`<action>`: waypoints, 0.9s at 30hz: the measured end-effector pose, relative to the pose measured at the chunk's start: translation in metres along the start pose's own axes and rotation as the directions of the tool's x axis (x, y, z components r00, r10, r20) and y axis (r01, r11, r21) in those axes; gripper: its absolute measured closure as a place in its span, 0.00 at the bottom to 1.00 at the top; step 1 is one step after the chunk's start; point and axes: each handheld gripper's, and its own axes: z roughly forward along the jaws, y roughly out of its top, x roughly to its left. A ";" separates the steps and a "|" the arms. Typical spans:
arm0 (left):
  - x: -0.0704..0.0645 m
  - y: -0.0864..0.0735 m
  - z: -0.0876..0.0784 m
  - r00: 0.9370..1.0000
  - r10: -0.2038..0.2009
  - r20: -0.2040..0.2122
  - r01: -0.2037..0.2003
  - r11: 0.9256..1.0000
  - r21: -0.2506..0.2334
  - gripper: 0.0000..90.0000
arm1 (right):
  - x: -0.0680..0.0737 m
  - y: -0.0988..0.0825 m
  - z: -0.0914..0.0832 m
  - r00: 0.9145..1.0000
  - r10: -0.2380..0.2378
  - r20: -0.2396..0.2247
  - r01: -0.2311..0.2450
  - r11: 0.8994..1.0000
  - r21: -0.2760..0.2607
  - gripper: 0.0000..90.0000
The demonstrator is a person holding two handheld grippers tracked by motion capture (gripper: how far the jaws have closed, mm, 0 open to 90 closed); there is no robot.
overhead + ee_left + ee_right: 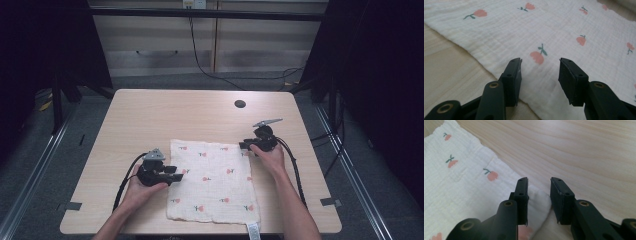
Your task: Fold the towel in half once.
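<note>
A white cloth [212,180] printed with small pink flowers lies flat on the wooden table [175,110]. My left gripper [175,176] rests at the cloth's left edge, held by the person's left hand. In the left gripper view its jaws [540,60] stand open just over the cloth [549,30], nothing pinched. My right gripper [245,146] sits at the cloth's far right corner. In the right gripper view the jaws [539,180] are apart, and the rounded corner of the cloth [461,182] lies under and between them with the pads not pressing on it.
A dark round hole [240,104] sits in the table's far right part. A white label [253,231] hangs from the cloth's near edge over the table front. Black cables trail from both grippers. Bare wood lies beyond the cloth.
</note>
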 end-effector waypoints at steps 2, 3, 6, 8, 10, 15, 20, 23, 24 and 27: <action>0.000 0.000 0.000 1.000 -0.005 0.001 0.005 1.000 -0.001 0.57 | 0.002 0.000 0.001 1.000 -0.017 0.005 0.017 1.000 0.005 0.82; 0.001 0.000 0.000 0.999 -0.034 0.014 0.034 0.999 -0.003 0.56 | 0.003 0.000 0.000 1.000 -0.022 0.009 0.022 1.000 0.007 0.85; 0.000 -0.001 -0.002 1.000 -0.020 0.009 0.020 1.000 0.007 0.56 | 0.004 -0.001 -0.002 0.999 -0.035 0.013 0.035 0.999 0.027 0.94; -0.002 -0.001 -0.003 1.000 -0.018 0.009 0.018 1.000 0.018 0.56 | 0.004 -0.002 -0.003 0.999 -0.032 0.008 0.032 0.999 0.025 0.96; -0.006 -0.002 -0.005 1.000 -0.008 0.004 0.008 1.000 0.027 0.56 | 0.005 -0.004 -0.004 1.000 -0.025 0.012 0.025 0.999 0.026 0.97; -0.010 -0.006 -0.009 1.000 -0.005 0.007 0.005 0.999 0.036 0.56 | 0.006 -0.006 -0.009 1.000 -0.010 -0.013 0.010 1.000 -0.007 0.98; 0.003 -0.001 -0.018 0.999 -0.054 0.007 0.054 0.999 -0.002 0.56 | 0.008 -0.005 -0.013 1.000 -0.014 -0.016 0.014 1.000 -0.023 0.98; 0.018 0.006 -0.025 0.996 -0.094 0.002 0.094 0.995 -0.019 0.57 | 0.007 -0.003 -0.017 1.000 -0.019 -0.013 0.019 0.999 -0.027 0.98; 0.023 0.008 -0.027 0.995 -0.100 -0.003 0.100 0.994 -0.040 0.57 | 0.007 -0.003 -0.019 1.000 -0.014 -0.014 0.014 0.999 -0.032 0.98; 0.033 0.014 -0.027 0.994 -0.111 -0.006 0.111 0.994 -0.018 0.56 | 0.006 -0.002 -0.022 1.000 -0.019 -0.010 0.019 0.999 -0.038 0.98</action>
